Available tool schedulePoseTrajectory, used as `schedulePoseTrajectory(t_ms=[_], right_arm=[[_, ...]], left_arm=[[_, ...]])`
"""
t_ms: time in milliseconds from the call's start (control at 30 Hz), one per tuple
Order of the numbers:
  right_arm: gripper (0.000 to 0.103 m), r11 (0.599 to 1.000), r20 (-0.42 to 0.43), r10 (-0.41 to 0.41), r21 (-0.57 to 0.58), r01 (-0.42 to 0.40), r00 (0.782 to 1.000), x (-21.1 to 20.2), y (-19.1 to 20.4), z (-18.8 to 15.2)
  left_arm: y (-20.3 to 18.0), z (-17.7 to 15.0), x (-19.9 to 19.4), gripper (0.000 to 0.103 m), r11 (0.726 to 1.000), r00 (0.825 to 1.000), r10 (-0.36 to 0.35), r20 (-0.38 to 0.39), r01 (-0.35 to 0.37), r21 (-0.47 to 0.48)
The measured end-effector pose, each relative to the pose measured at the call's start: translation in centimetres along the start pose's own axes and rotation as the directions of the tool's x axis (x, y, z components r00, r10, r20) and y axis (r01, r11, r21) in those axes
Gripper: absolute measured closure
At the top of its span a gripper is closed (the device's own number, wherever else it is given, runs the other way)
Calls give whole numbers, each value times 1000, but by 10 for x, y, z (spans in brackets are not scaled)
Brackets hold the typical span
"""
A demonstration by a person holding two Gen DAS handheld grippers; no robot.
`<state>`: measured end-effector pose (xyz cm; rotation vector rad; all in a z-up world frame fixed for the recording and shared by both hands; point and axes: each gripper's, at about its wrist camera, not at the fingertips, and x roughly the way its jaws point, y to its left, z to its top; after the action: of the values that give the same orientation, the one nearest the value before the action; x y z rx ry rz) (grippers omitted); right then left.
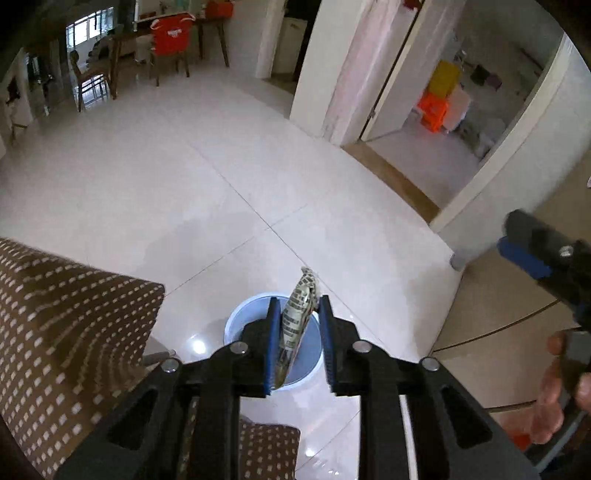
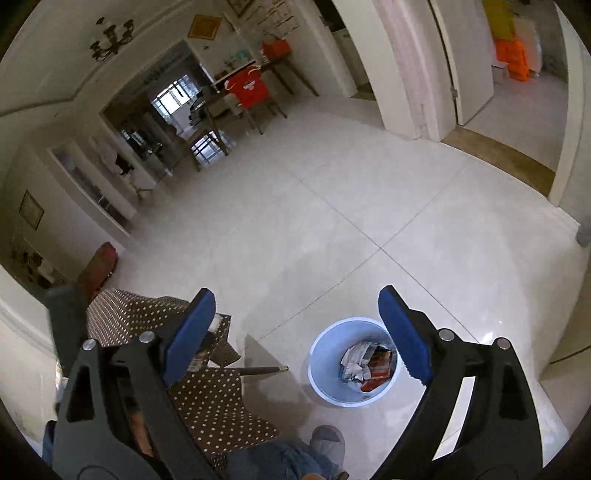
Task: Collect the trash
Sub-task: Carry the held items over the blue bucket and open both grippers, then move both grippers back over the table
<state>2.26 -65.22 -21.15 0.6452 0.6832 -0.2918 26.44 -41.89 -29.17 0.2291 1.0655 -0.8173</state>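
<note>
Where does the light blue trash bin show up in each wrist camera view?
Left wrist view: the bin sits bottom centre, mostly hidden behind the left tongs.
Right wrist view: the bin sits lower right of centre, wrappers inside.
Shared landmark: the red-draped chair.

A glossy white tiled floor (image 2: 332, 229) is seen; on it a pale blue bin (image 2: 325, 384) is stood, beside a brown dotted seat (image 2: 207, 402).
</note>
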Motion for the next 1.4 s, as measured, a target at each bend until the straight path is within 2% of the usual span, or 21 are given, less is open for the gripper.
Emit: schedulePoseTrajectory(t_ms=[33, 67, 100, 133, 300, 500, 667, 933, 1133, 1200, 1400], right_arm=[[15, 1000, 1, -2, 4, 2, 1000, 1, -1, 1], [15, 1000, 1, -3, 6, 3, 1000, 2, 0, 1], [14, 1000, -1, -5, 8, 5, 1000, 3, 0, 1], [13, 1000, -3, -6, 9, 7, 1000, 4, 1, 1], [8, 1000, -7, -7, 16, 7, 1000, 4, 8, -4], [6, 1000, 0, -2, -13, 2, 1000, -1, 30, -4], [6, 998, 10, 29, -61, -28, 1000, -10, 66, -9], [6, 984, 0, 87, -157, -86, 996, -17, 138, -23], [6, 963, -21, 129, -235, -130, 991, -18, 194, -38], [6, 954, -33, 144, -260, -148, 989, -16, 210, -42], [6, 917, -89, 187, -341, -207, 978, -1, 266, -64]], left_arm=[[-2, 2, 6, 54, 1000, 1000, -1, -8, 1, 8], [-2, 3, 8, 41, 1000, 1000, 1, -12, -1, 10], [-1, 4, 9, 20, 1000, 1000, 13, -7, -13, 3], [0, 2, 8, 16, 1000, 1000, 28, 11, -28, -10], [5, 5, -7, 16, 999, 998, 43, 36, -42, -26], [14, 2, -55, 13, 997, 990, 61, 126, -55, -54], [25, -5, -108, 12, 995, 974, 81, 212, -65, -82], [51, -34, -191, 10, 984, 926, 161, 341, -126, -123], [82, -61, -239, 10, 969, 896, 222, 385, -159, -189], [96, -72, -255, 10, 960, 883, 251, 398, -175, -218], [136, -108, -288, 9, 926, 857, 327, 397, -208, -314]])
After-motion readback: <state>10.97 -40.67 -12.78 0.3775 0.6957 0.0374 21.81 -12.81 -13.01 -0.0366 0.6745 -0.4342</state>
